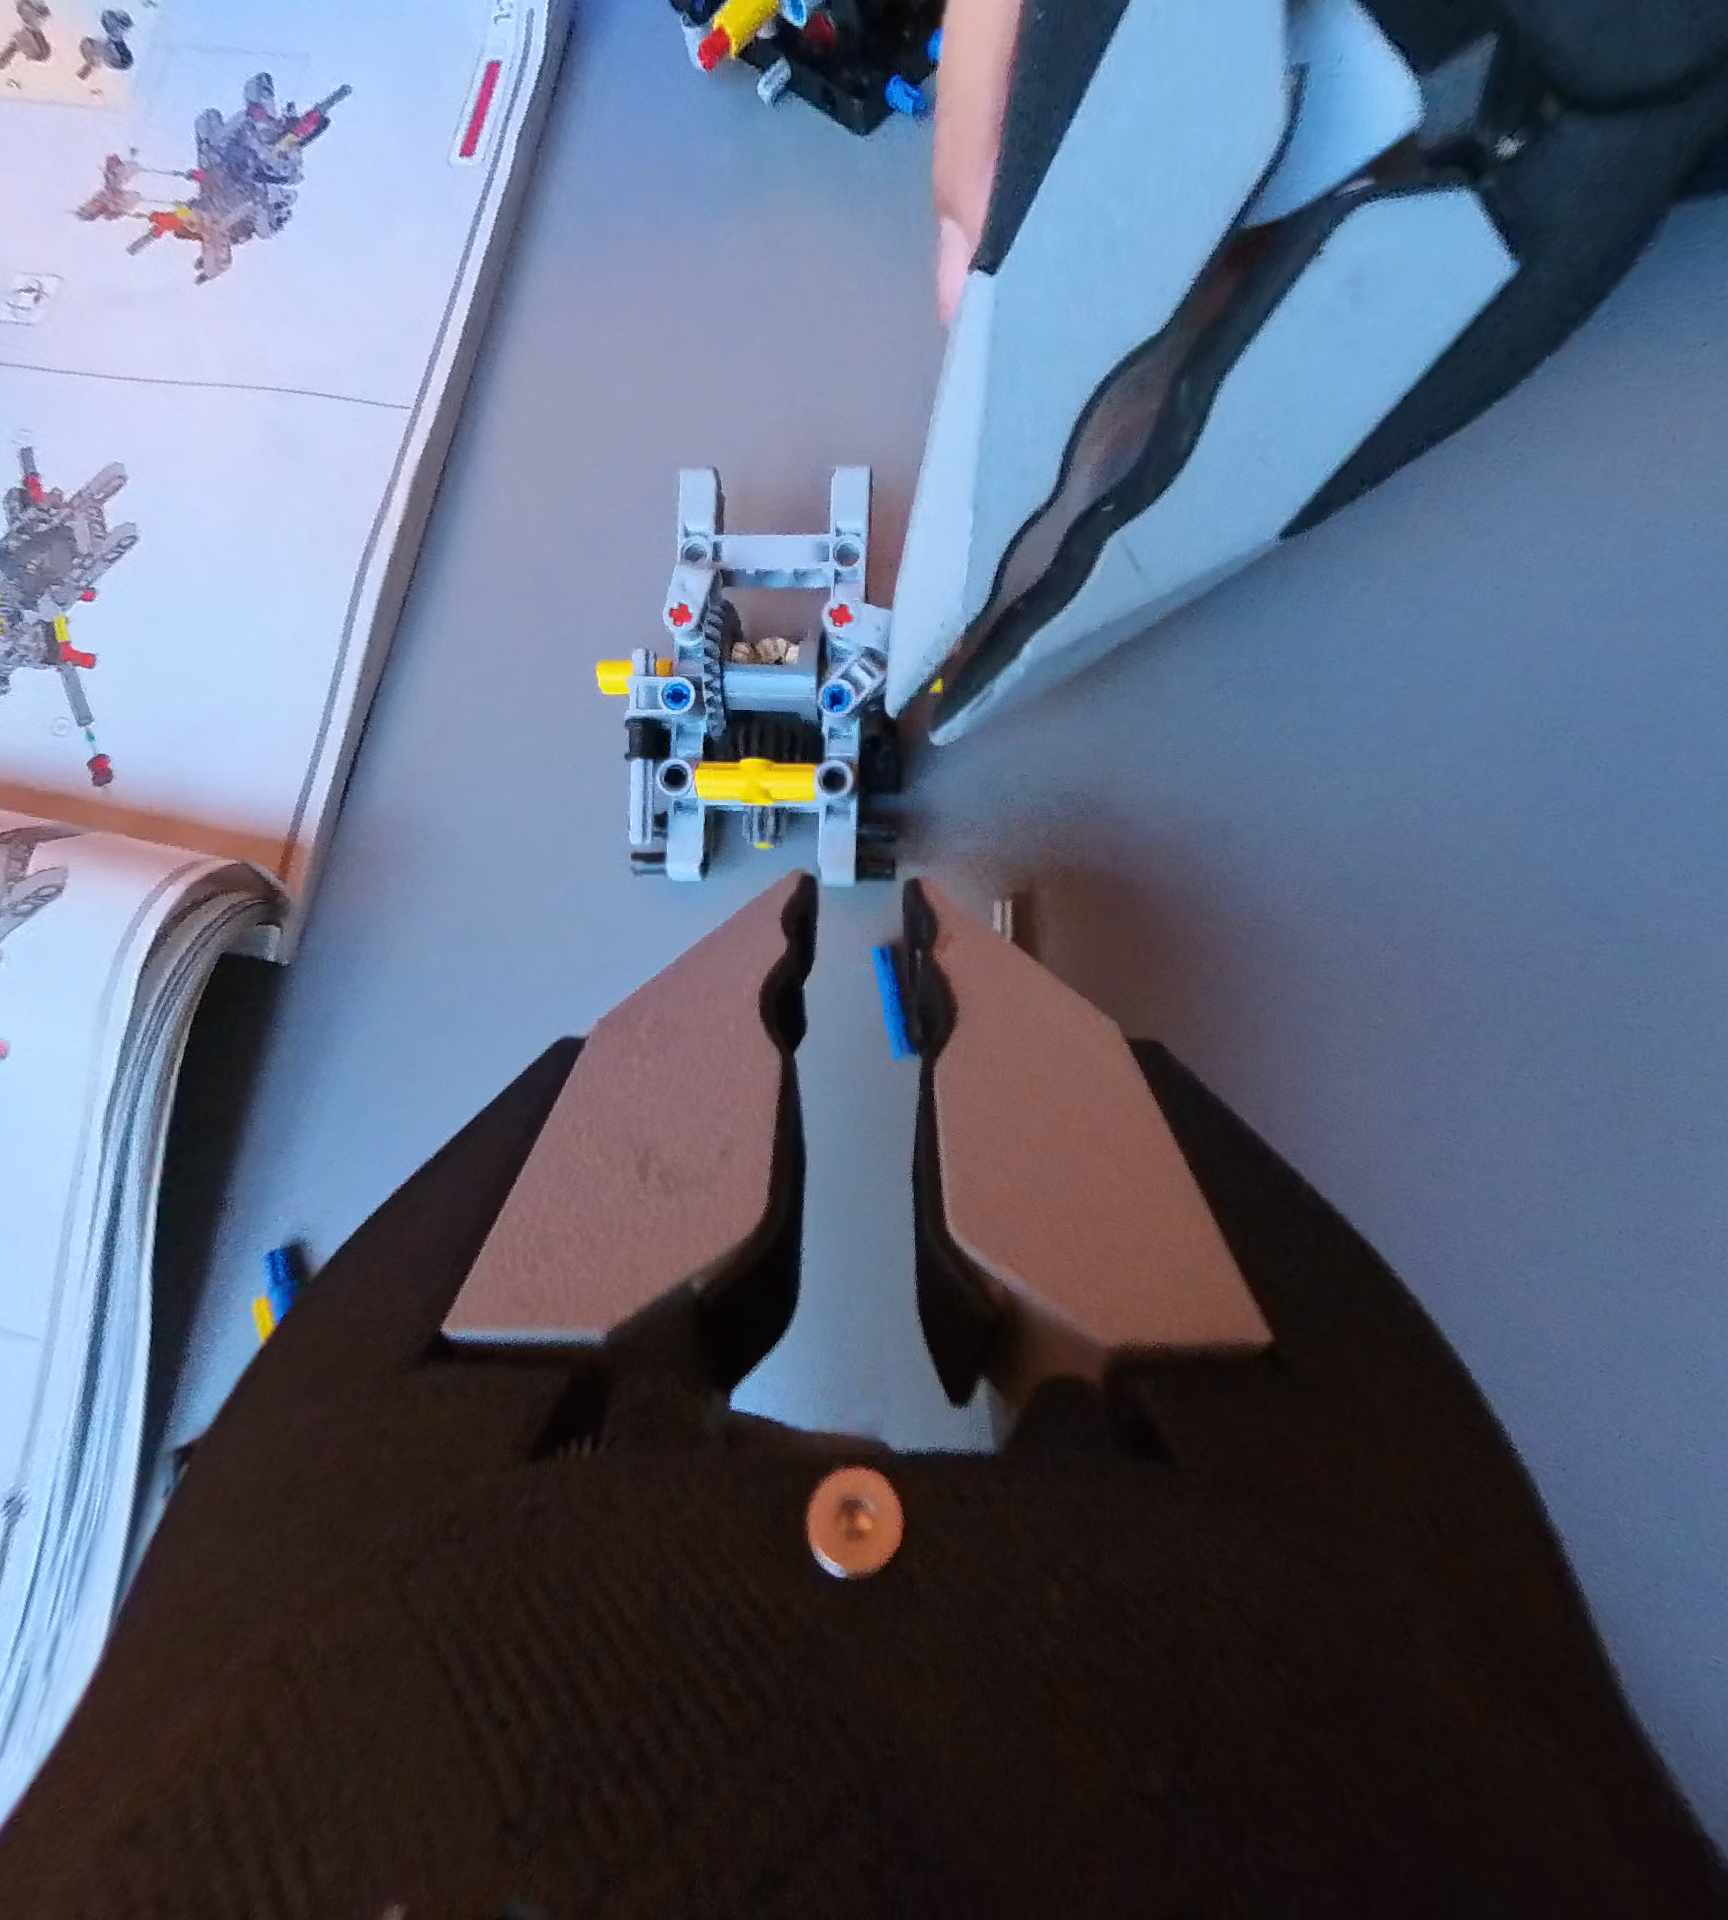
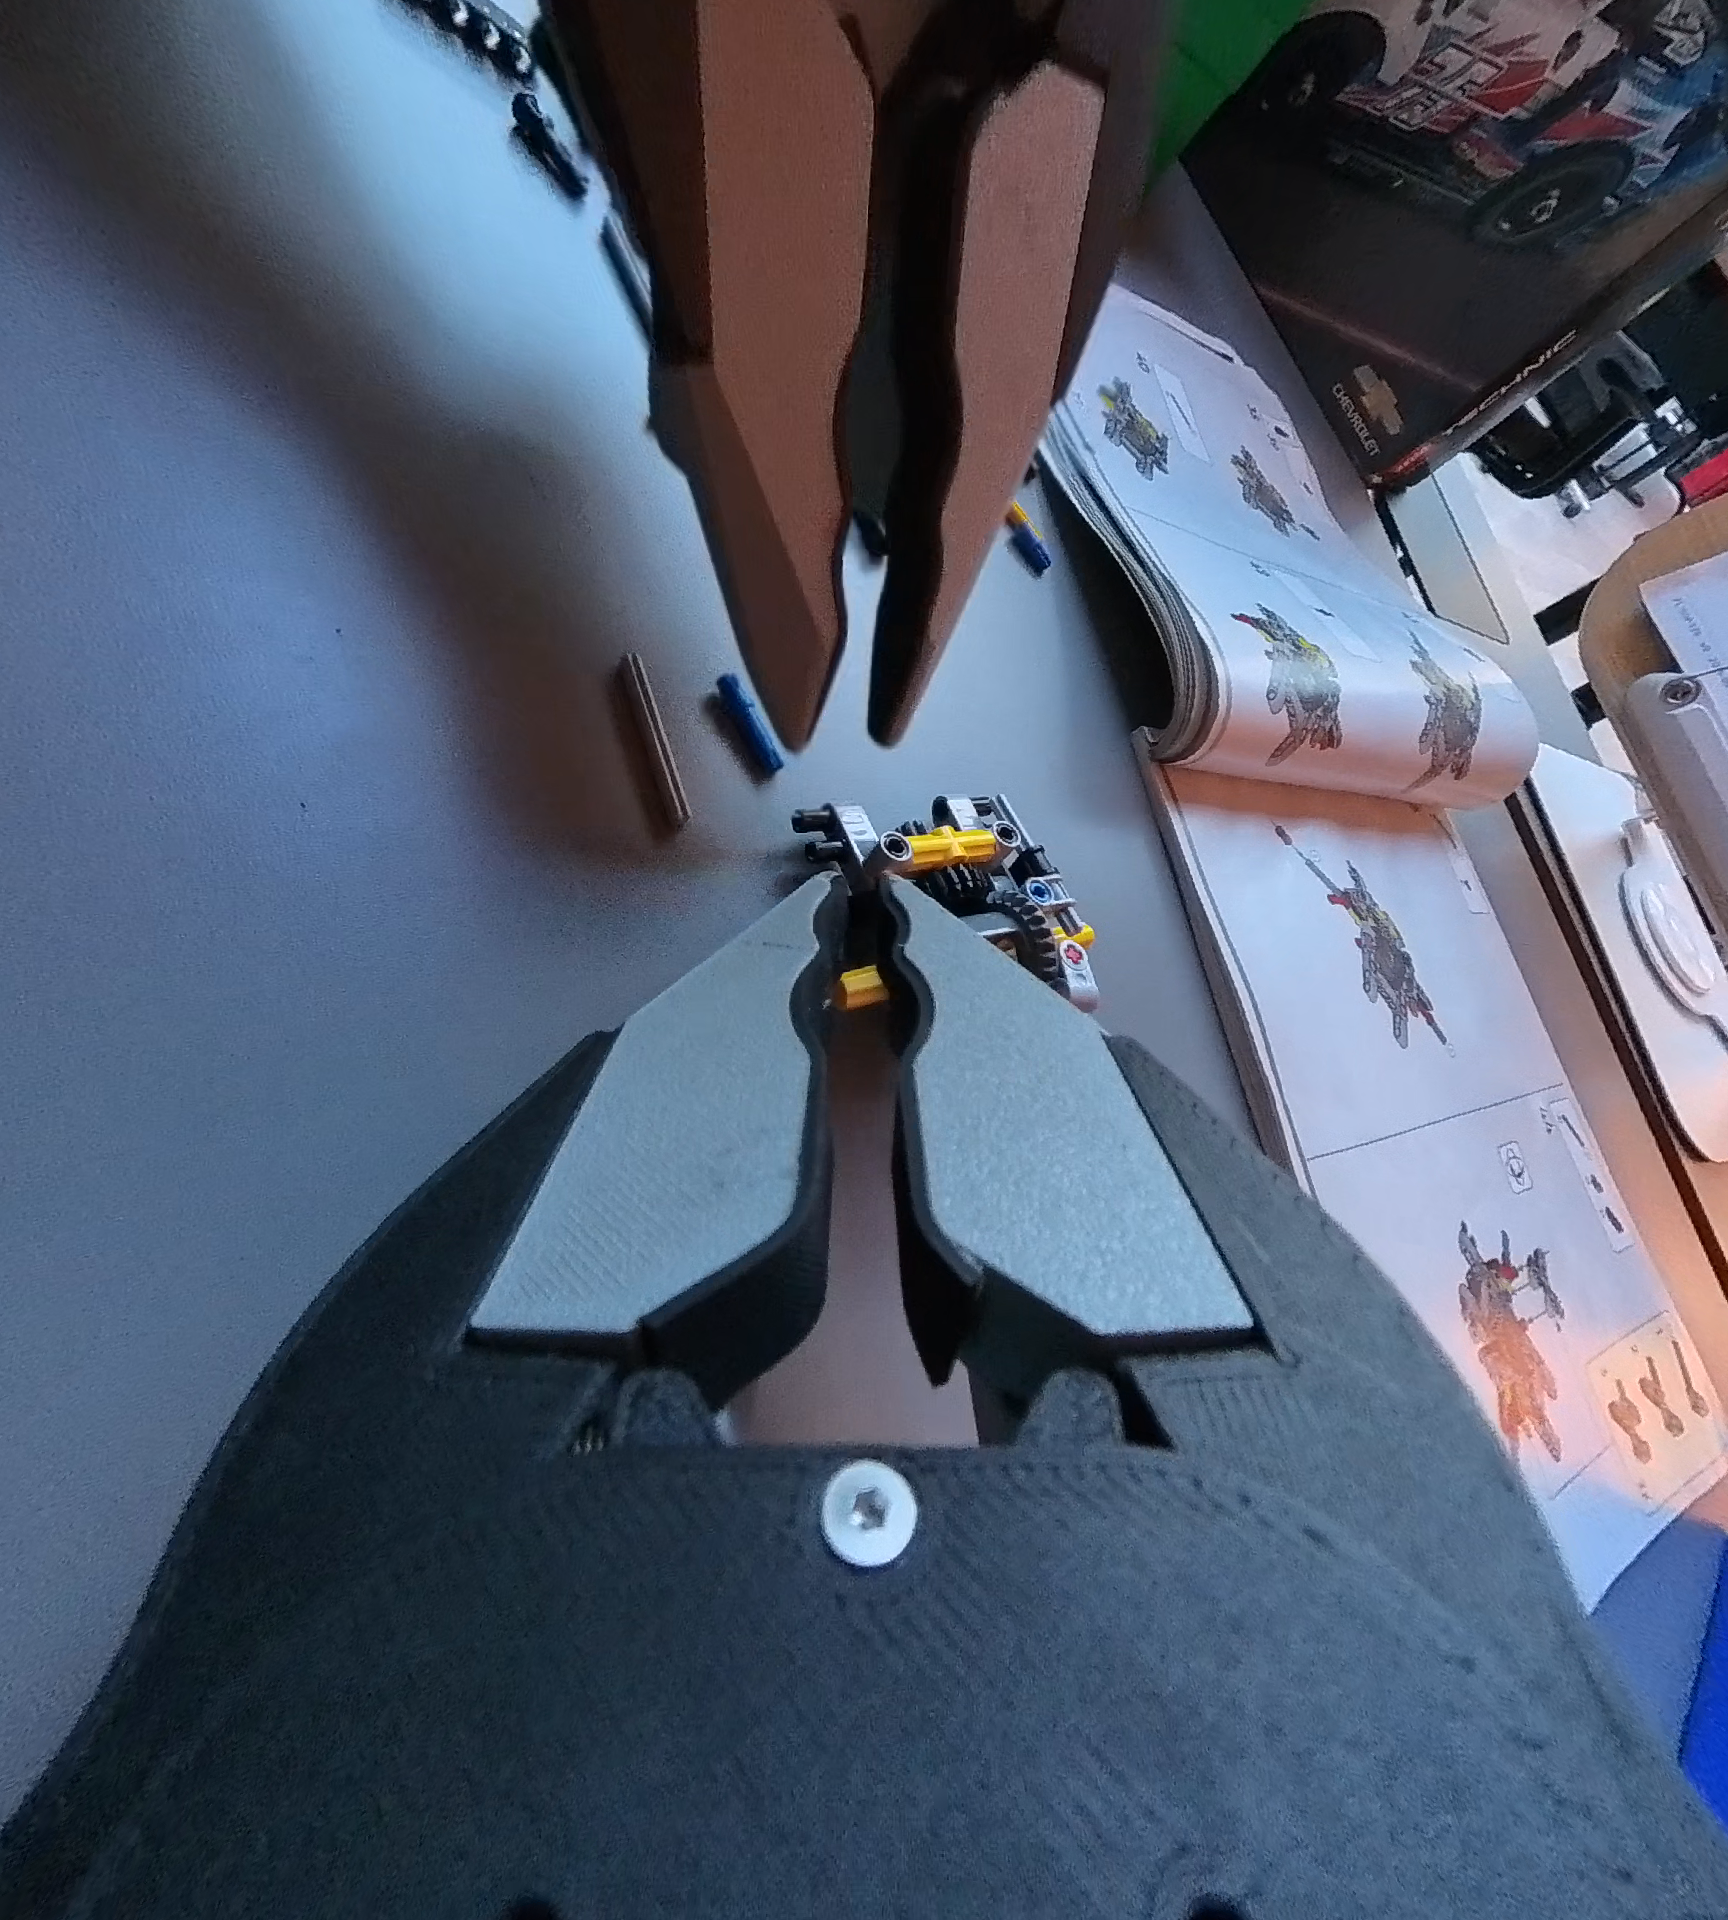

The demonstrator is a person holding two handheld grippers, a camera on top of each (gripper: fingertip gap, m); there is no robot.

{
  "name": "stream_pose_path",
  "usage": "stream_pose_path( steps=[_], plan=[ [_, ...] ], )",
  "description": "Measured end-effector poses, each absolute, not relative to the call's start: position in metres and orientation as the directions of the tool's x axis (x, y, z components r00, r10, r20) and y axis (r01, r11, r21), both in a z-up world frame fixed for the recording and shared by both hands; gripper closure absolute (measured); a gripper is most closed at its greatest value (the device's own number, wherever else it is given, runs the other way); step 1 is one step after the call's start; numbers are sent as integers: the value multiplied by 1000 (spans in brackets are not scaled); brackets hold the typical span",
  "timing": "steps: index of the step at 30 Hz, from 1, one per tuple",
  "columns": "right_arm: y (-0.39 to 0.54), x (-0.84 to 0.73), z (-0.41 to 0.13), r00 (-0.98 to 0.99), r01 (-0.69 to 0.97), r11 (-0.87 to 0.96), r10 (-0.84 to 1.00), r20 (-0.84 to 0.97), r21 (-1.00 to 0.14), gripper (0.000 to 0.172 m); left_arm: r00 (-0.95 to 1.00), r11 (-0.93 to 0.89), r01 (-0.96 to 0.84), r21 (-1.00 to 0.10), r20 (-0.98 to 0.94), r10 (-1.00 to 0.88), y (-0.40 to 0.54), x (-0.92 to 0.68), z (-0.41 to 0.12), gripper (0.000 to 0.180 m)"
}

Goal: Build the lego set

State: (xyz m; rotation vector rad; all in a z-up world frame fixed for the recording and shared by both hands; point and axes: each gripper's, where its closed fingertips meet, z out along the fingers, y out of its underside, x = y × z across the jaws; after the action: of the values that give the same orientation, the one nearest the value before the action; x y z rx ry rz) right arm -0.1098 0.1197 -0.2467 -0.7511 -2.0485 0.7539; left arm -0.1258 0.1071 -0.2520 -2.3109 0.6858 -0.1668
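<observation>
A small grey brick model [image 1: 756,707] with yellow axles and black gears stands on the grey table; it also shows in the right wrist view [image 2: 985,883]. My right gripper [image 2: 860,883], with grey fingers, is shut on the model's side beam, and a yellow axle end sits between its pads. It shows at the model's right side in the left wrist view [image 1: 917,722]. My left gripper [image 1: 860,894], with brown fingers, is open and empty just in front of the model. A blue pin [image 1: 891,1003] lies on the table beside its right finger, not gripped.
An open instruction booklet [image 1: 164,416] lies left of the model. A thin rod [image 2: 652,740] lies near the blue pin [image 2: 748,722]. A pile of loose parts [image 1: 818,52] sits at the far side. A box picturing a car [image 2: 1462,208] stands behind the booklet. Left and right tips are no more than a few centimetres apart.
</observation>
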Motion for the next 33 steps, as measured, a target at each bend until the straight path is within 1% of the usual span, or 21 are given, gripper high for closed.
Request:
stream_pose_path(
  steps=[4,6,9,10,11,14,18,19,20,23,28,29,31,33],
  plan=[
    [120,-109,-247,-493,246,645,726,479,-724,170,858,-636,-446,-630,-97,-505,116,-130,-267,167],
    [120,-109,-247,-493,244,646,725,481,-724,170,843,-632,-453,-629,-71,-533,116,-123,-269,167],
    [119,-109,-246,-493,239,646,724,483,-725,170,842,-649,-489,-582,-122,-525,108,-138,-267,166],
    [119,-109,-246,-494,240,643,726,478,-727,170,849,-653,-478,-588,-116,-516,104,-143,-263,168],
    [119,-109,-246,-496,241,639,728,473,-730,170,855,-655,-450,-607,-81,-513,99,-144,-257,171],
    [118,-108,-244,-499,235,625,735,459,-744,170,856,-672,-365,-644,52,-515,93,-136,-252,171],
    [117,-108,-243,-499,231,615,740,451,-754,170,848,-706,-399,-584,58,-527,93,-129,-273,168],
    [117,-107,-243,-496,231,617,740,455,-752,171,844,-699,-392,-598,68,-532,95,-125,-272,172],
    [118,-107,-243,-493,232,618,740,457,-751,171,845,-707,-395,-587,71,-530,92,-125,-273,178],
    [118,-106,-242,-494,231,612,743,451,-756,171,863,-735,-420,-533,18,-506,75,-144,-273,178],
    [113,-104,-241,-509,213,615,733,451,-759,171,916,-816,-379,-436,-54,-397,9,-211,-273,177],
    [112,-104,-241,-512,211,619,729,454,-756,172,922,-826,-373,-423,-67,-382,-2,-220,-271,171],
    [110,-104,-242,-516,208,624,724,457,-753,172,931,-821,-355,-448,-85,-356,-8,-225,-260,163],
    [110,-104,-242,-517,207,624,724,457,-753,172,936,-797,-344,-496,-120,-330,1,-227,-240,164]
  ],
)
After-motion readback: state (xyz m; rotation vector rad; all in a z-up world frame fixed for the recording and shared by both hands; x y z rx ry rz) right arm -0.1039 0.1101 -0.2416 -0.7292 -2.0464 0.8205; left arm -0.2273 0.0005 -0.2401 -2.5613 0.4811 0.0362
